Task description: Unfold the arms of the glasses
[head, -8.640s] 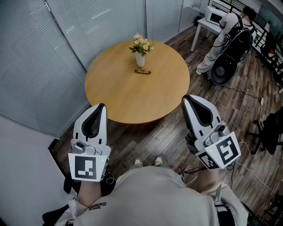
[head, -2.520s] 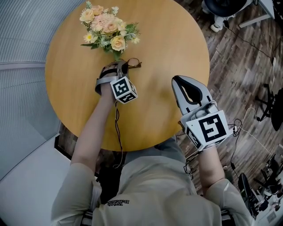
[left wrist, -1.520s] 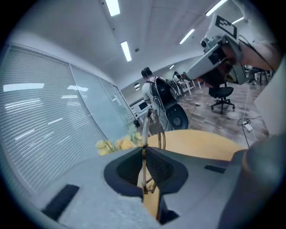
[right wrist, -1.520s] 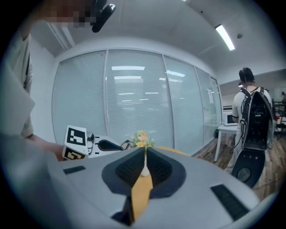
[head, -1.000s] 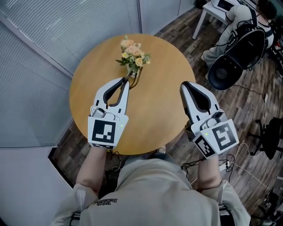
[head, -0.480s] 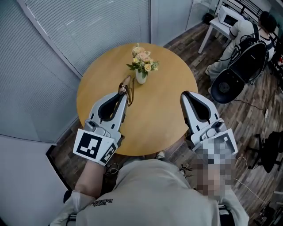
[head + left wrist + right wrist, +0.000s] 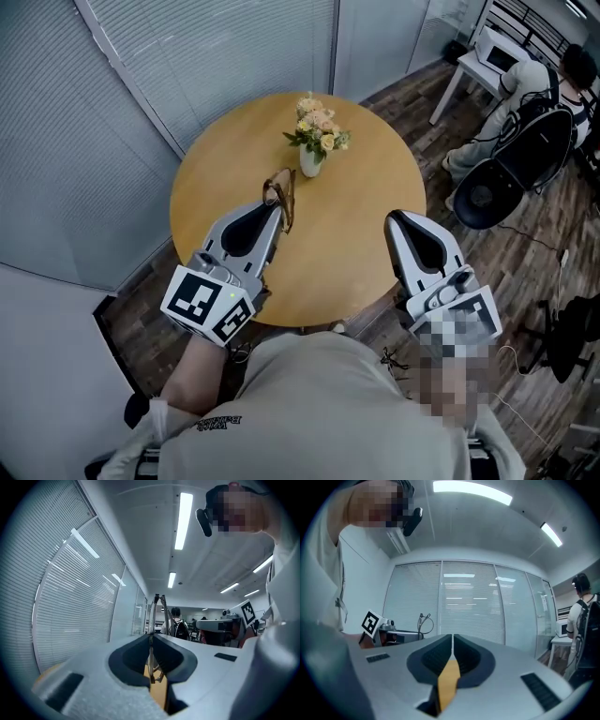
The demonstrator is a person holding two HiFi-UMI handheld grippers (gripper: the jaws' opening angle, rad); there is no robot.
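The thin brown-framed glasses [image 7: 280, 197] hang above the round wooden table [image 7: 361, 225], left of its middle, arms folded. My left gripper [image 7: 277, 210] is shut on them; in the left gripper view the frame [image 7: 151, 618] stands upright, pinched between the jaws of the left gripper [image 7: 151, 638]. My right gripper [image 7: 398, 218] hovers over the table's near right edge, shut with nothing in it; its jaws meet in the right gripper view [image 7: 453, 637]. That view also catches the left gripper [image 7: 393, 633] and the glasses [image 7: 424, 620] off to its left.
A white vase of flowers [image 7: 312, 150] stands on the table beyond the glasses. Blinds and glass walls [image 7: 141, 84] run along the left and back. At the right, a person [image 7: 530, 84] with a round dark bag [image 7: 487, 192] stands by a small white table [image 7: 487, 52].
My left gripper has pulled back from the vase towards me with the glasses and rolled over. The right gripper has shifted only a little.
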